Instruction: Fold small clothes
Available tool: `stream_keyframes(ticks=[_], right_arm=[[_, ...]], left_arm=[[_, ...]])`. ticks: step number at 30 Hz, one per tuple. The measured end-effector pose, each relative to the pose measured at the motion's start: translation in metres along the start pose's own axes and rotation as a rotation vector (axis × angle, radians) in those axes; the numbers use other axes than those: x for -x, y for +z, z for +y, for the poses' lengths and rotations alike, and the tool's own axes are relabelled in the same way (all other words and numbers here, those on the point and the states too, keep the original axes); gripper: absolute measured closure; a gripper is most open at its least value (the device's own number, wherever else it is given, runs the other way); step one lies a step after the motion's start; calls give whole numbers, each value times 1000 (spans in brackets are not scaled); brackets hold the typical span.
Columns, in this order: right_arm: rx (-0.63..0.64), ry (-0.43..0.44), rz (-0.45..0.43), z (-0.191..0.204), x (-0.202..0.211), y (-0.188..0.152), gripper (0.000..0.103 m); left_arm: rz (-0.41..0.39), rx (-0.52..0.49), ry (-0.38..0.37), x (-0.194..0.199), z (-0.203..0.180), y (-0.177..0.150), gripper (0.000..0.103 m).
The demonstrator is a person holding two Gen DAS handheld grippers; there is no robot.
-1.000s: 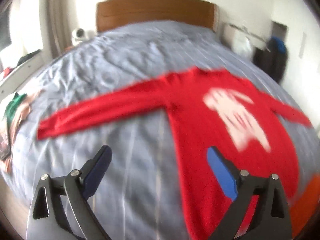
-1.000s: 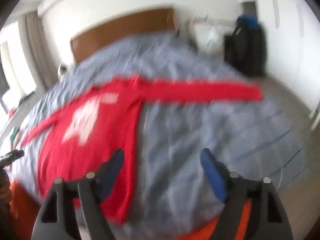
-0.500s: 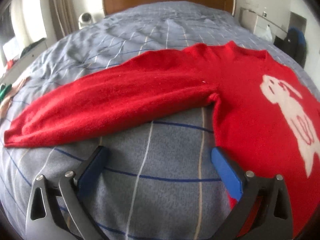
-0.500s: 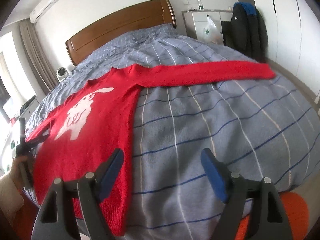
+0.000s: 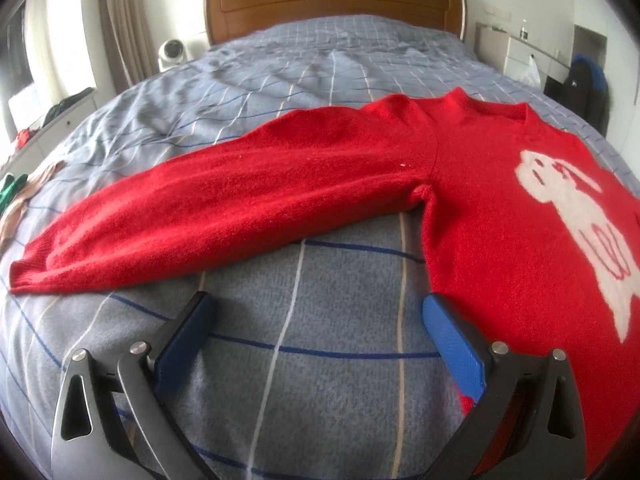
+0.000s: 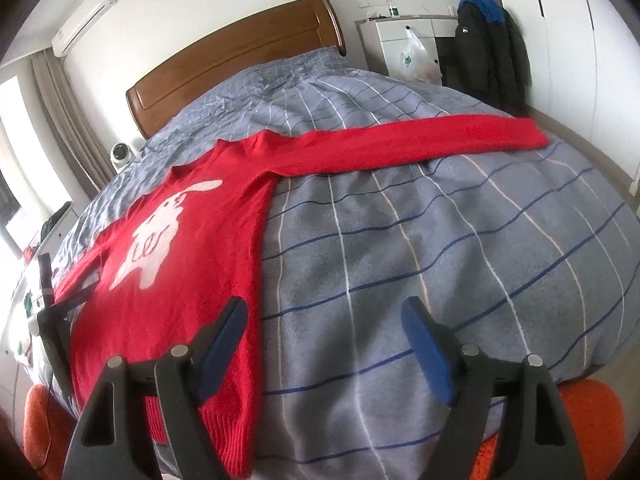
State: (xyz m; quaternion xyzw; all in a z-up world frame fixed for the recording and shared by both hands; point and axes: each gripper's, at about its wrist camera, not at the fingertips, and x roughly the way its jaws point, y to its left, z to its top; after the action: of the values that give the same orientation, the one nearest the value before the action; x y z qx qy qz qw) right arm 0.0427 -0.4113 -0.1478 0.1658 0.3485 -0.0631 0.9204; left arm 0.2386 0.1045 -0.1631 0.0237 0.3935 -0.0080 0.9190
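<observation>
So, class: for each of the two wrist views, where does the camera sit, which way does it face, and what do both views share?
Left wrist: on the left gripper, low over the bed's foot, facing the headboard along the sweater's left sleeve.
Right wrist: on the right gripper, facing the headboard past the hem; the left gripper shows at the far left.
Shared: the red sweater, blue checked duvet, both grippers open.

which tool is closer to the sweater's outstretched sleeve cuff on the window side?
Left. The left tool hovers open just short of that sleeve, whose cuff lies ahead to its left. The right tool is open over the red sweater hem edge, across the body from it.
</observation>
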Motion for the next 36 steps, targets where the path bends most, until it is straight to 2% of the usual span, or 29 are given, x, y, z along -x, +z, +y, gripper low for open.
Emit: stream_keyframes(ticks=[36], right_arm=[[8, 12, 21, 1, -3, -4, 25]], left_arm=[[0, 1, 0, 0, 0, 0, 0]])
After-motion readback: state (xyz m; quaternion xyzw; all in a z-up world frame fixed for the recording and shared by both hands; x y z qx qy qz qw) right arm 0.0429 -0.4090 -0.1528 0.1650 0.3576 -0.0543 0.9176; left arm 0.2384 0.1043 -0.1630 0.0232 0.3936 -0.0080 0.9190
